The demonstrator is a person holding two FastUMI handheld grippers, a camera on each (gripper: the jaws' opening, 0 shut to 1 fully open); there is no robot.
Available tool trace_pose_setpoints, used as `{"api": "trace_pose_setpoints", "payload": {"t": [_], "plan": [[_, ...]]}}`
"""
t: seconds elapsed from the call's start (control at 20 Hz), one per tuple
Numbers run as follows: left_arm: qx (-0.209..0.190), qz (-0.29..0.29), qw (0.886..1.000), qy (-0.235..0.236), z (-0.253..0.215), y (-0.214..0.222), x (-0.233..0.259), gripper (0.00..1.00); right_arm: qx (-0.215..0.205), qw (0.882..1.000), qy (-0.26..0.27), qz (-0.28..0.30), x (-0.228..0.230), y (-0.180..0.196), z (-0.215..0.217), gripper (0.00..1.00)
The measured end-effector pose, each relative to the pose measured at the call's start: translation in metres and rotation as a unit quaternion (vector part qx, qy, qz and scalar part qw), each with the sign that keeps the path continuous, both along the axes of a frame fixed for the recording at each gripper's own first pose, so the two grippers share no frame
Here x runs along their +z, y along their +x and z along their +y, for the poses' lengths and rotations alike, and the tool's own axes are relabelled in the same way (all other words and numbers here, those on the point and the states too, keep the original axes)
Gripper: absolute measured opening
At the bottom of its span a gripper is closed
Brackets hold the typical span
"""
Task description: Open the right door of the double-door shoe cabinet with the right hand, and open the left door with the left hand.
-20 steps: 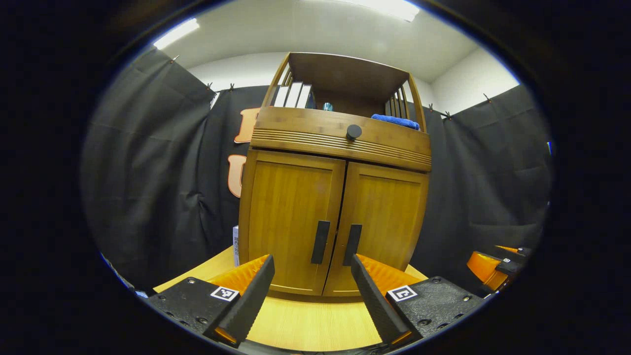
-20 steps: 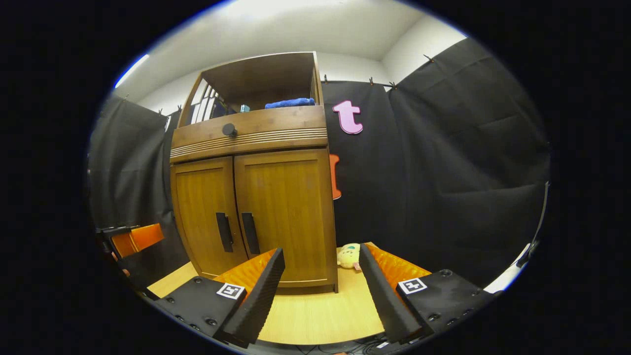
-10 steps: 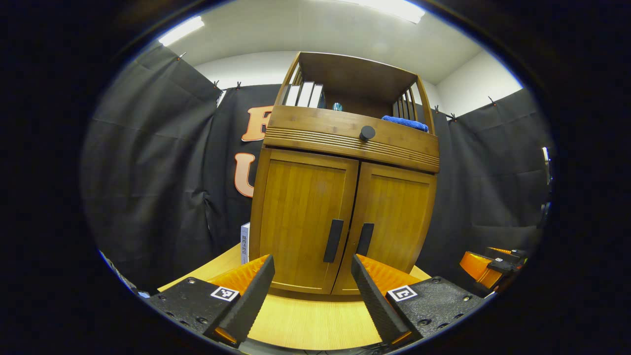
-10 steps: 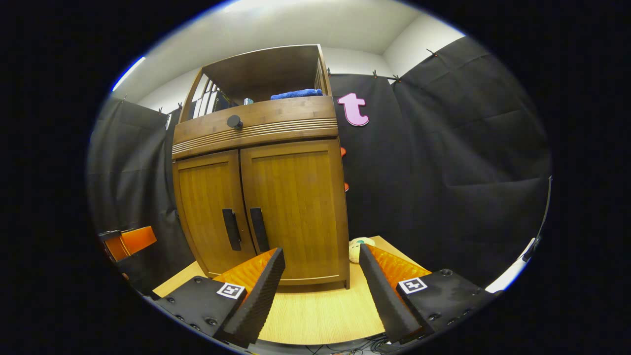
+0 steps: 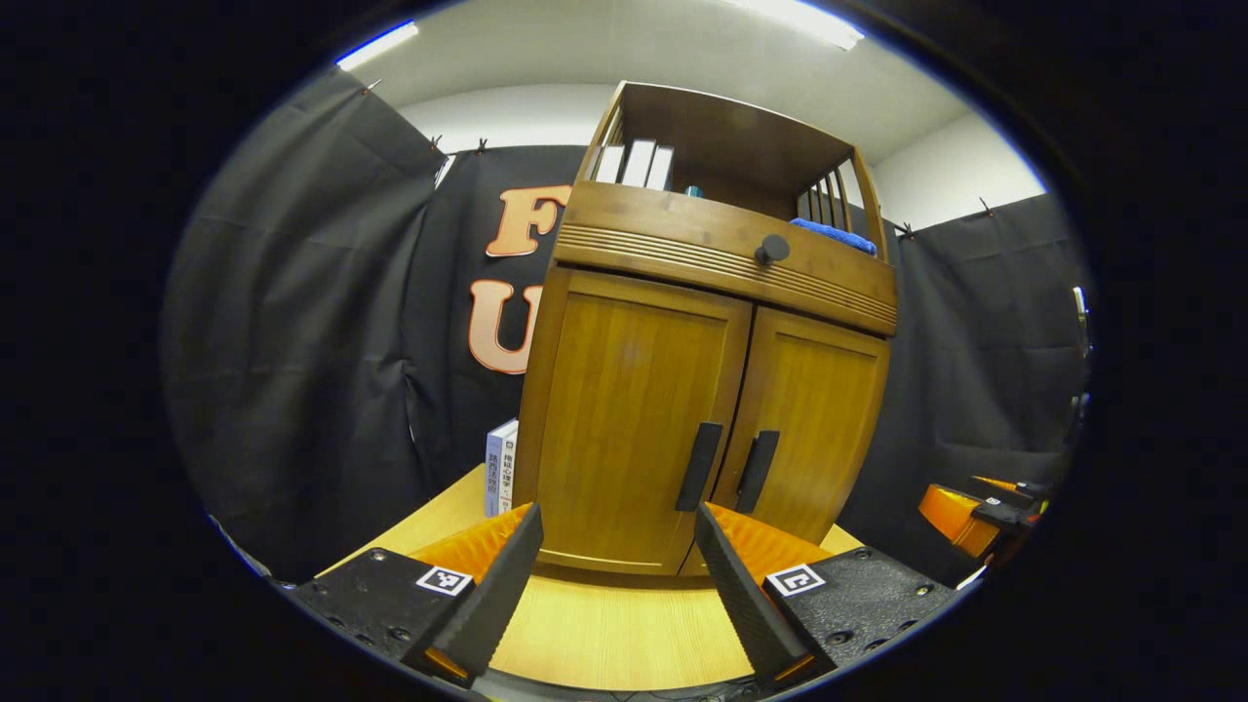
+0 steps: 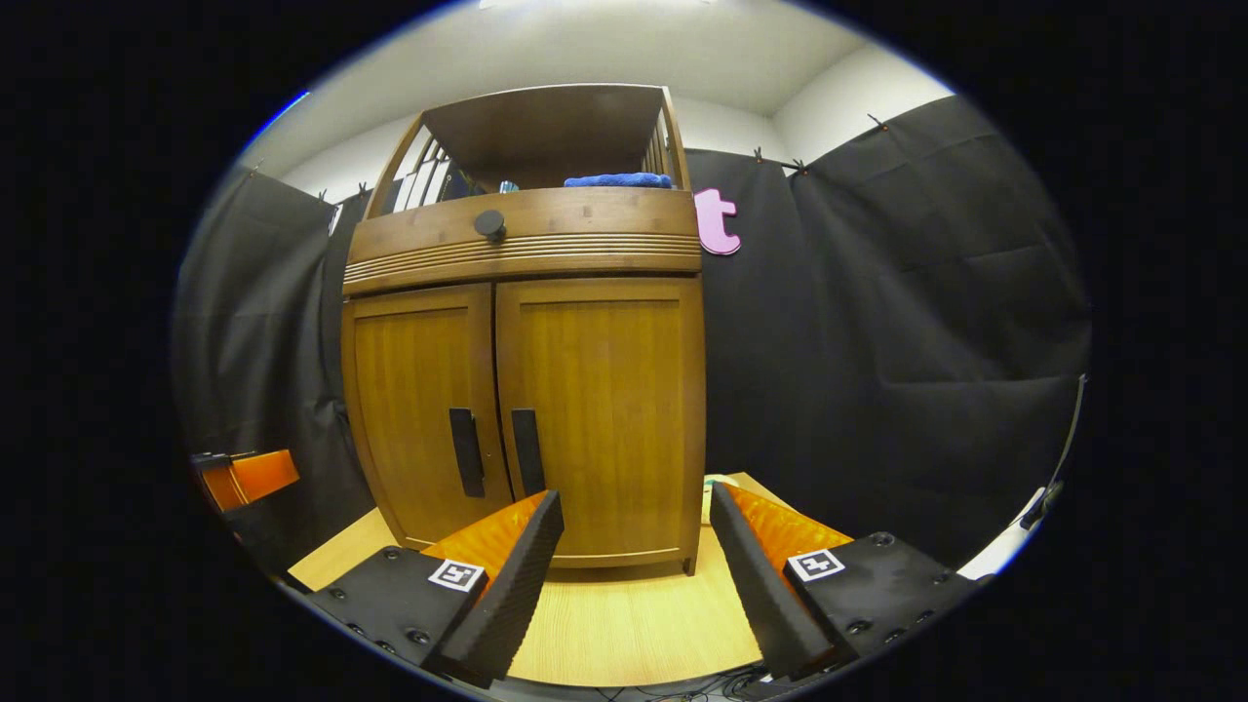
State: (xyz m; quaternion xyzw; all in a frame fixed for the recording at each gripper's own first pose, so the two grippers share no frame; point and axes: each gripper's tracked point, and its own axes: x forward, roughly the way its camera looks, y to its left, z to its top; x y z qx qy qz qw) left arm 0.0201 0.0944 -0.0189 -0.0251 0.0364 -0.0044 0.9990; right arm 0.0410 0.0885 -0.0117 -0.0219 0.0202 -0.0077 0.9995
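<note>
Doors of the brown wooden double-door shoe cabinet [image 6: 526,390] are both flush shut, so neither half of the task is done, and the cabinet stands upright on the pale wood desk [image 6: 624,624] with its front turned toward both grippers. The two slim black vertical handles sit side by side at the middle seam, the right door handle [image 6: 526,451] just beside the left door handle [image 6: 466,452], which is why both grippers must close in on nearly the same spot from either side. In the right gripper view the right gripper [image 6: 634,556] hangs in front of the right door [image 6: 600,409], low over the desk, its fingers spread wide and holding nothing, apart from the cabinet; its handle lies up and to the left of the gap, so I judge it needs to swing that way before pinching. In the left gripper view the left gripper [image 5: 619,561] faces the left door [image 5: 629,419], its fingers likewise wide and bare, with both handles just above and right of the gap. A round black knob [image 6: 489,223] sits on the ribbed drawer front above the doors and plays no part here. A folded blue cloth [image 6: 616,180] lies on the open top shelf, a small white box [image 5: 500,468] stands against the cabinet's left side, and black cloth walls close the booth.
</note>
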Motion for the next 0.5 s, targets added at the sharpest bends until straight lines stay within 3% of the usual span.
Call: {"api": "trace_pose_setpoints", "payload": {"t": [0.05,0.4,0.45,0.5], "plan": [[0.000,-0.001,1.000,0.001,0.005,0.001,0.001,0.95,0.003,1.000,-0.001,-0.002,0.000,0.006,0.006,0.98],[-0.004,-0.013,1.000,0.011,0.032,0.009,0.007,0.92,0.029,1.000,0.005,0.006,-0.026,0.069,0.046,0.98],[-0.003,-0.012,1.000,0.011,0.037,0.008,0.007,0.92,0.035,0.999,0.004,0.006,-0.027,0.079,0.055,0.89],[-0.001,-0.012,1.000,0.011,0.042,0.008,0.007,0.92,0.040,0.999,0.003,0.006,-0.030,0.088,0.063,0.98]]}}
